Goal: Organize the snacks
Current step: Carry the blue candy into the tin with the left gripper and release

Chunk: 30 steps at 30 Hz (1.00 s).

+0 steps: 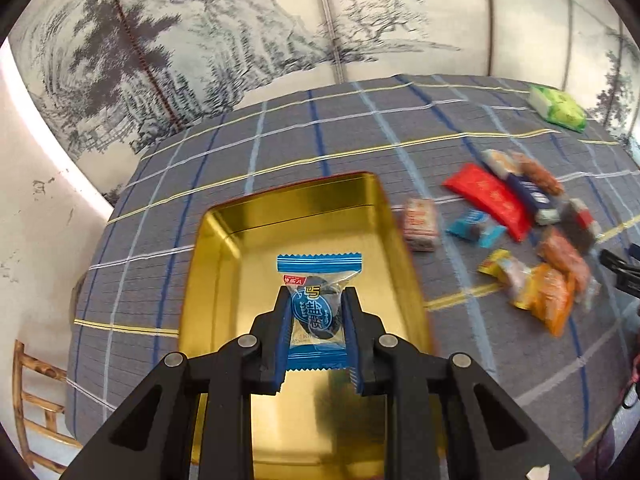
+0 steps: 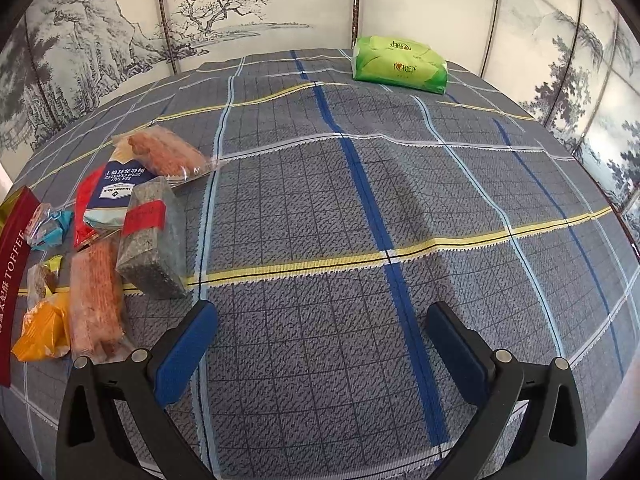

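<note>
1. Left gripper (image 1: 316,312): fingers closed on a blue-and-clear wrapped candy (image 1: 317,312), pinched at both sides of its middle, held above the open gold tin (image 1: 224,264). Seen only in the left wrist view.
2. Gold tin: rectangular, its interior bare of snacks, resting on the checked tablecloth (image 1: 280,136). The right wrist view shows only its dark red outer side at the left edge, lettered "TOFFEE" (image 2: 12,276).
3. Snack pile (image 1: 520,232): loose on the cloth to the right of the tin, blurred in the left wrist view. Includes a red packet (image 1: 492,200) and an orange packet (image 1: 550,300).
4. Same pile, right wrist view: sharper; a grey block with a red label (image 2: 154,236), a navy soda cracker pack (image 2: 116,194) and two clear packs of reddish bars are discernible.
5. Right gripper (image 2: 322,344): fingers spread wide, holding nothing, over bare cloth beside the pile.
6. Green tissue pack (image 2: 398,64): far edge of the table, well apart from the snacks.
</note>
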### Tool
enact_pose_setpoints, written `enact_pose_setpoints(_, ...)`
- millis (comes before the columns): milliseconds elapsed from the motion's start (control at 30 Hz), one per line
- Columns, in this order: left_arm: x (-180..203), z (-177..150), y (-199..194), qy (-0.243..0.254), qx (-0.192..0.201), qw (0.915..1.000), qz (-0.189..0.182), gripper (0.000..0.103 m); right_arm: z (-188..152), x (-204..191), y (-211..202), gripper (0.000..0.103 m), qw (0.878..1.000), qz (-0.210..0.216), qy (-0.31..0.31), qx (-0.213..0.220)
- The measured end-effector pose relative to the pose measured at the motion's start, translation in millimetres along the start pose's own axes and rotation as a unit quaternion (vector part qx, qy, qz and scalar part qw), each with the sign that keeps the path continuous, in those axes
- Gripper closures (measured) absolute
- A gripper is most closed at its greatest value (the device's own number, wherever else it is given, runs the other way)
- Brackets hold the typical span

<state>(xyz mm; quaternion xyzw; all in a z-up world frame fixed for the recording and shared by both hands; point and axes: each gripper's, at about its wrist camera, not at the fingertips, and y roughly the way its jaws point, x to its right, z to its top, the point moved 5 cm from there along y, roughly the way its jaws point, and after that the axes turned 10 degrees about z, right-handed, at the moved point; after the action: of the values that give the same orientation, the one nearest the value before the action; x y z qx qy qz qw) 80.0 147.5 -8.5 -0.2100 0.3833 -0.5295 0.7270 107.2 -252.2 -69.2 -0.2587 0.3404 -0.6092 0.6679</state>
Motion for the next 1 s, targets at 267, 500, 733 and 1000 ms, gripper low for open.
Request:
enact_pose_setpoints(267,-28.7,9.7,62.6,-0.024,-0.049,0.9983,0.018,0.078,-5.2,-2.6,-3.7,0.000,1.000,0.005,-0.008,-0.002)
enact_pose_setpoints(500,-39.9,17.8,73.2,-0.039,-0.037,0.9980,0.033,0.051,-6.7,-4.9,-7.1,0.000,1.000,0.021,-0.013,0.000)
enact_pose_setpoints(733,-45.7,8.7,8.8,-0.095,0.051,0.9942,-0.005,0.034,-6.5,-1.9,-20.7,0.012,0.994,0.100,0.020,0.036)
enact_pose_setpoints(1000,-22.1,-30.0,-74.9,-0.112,0.140,0.9826,-0.049,0.012,14.6,-55.5,-32.8,0.017,0.989,0.131,-0.053,0.048)
